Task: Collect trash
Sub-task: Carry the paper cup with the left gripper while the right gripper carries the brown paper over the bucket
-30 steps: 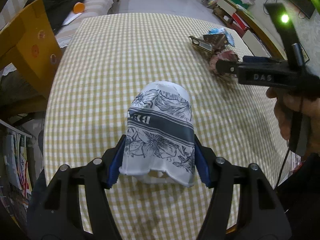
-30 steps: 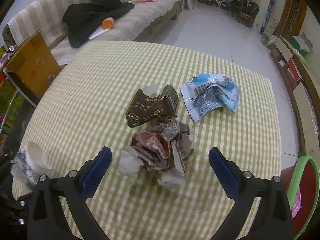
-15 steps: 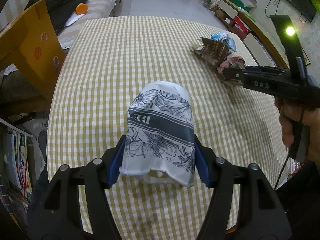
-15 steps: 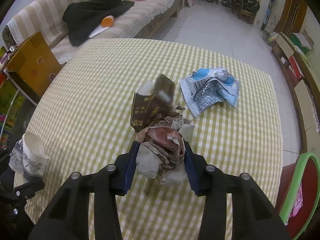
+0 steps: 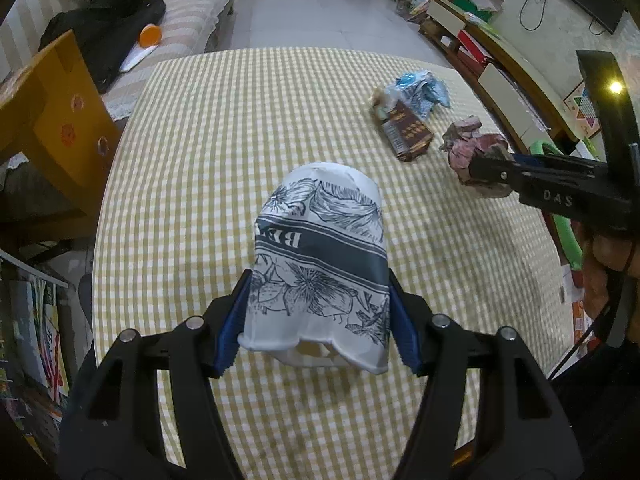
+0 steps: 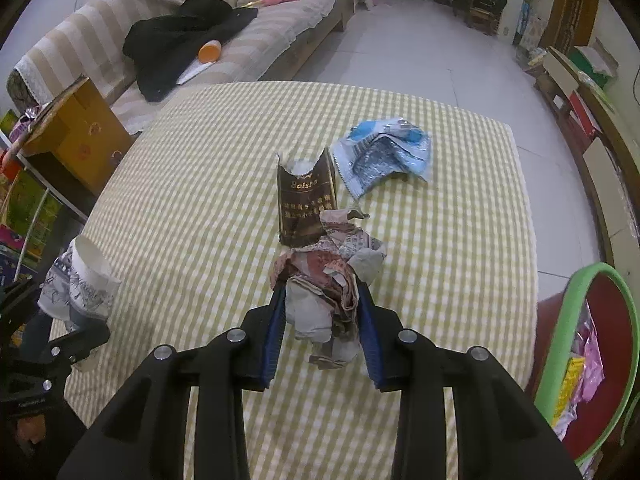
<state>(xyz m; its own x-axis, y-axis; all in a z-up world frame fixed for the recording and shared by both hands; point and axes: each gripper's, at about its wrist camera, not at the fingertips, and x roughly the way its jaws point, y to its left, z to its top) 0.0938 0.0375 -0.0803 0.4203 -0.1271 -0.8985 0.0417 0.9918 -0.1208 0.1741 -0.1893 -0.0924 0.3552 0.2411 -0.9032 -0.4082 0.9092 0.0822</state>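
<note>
A white paper cup [image 5: 320, 248] with a grey flower print is held mouth toward the camera, my left gripper [image 5: 316, 320] shut on its sides above the checked table [image 5: 224, 160]. The same cup [image 6: 84, 284] appears at the left edge of the right wrist view. My right gripper [image 6: 322, 304] is shut on a crumpled reddish paper wad [image 6: 324, 276], lifted a little off the cloth; the wad [image 5: 468, 140] also shows at the right of the left wrist view. A brown wrapper [image 6: 306, 204] and a blue-white wrapper [image 6: 384, 152] lie just beyond it.
A green-rimmed bin [image 6: 576, 308] holding colourful wrappers stands off the table's right edge. A yellow cardboard box [image 5: 52, 120] sits by the left edge. A striped sofa [image 6: 280, 24] with dark clothes lies beyond the far edge.
My right gripper went from wide open around the paper wad to shut on it and raised it. The brown wrapper got nudged and now lies flatter. The cup stays gripped.
</note>
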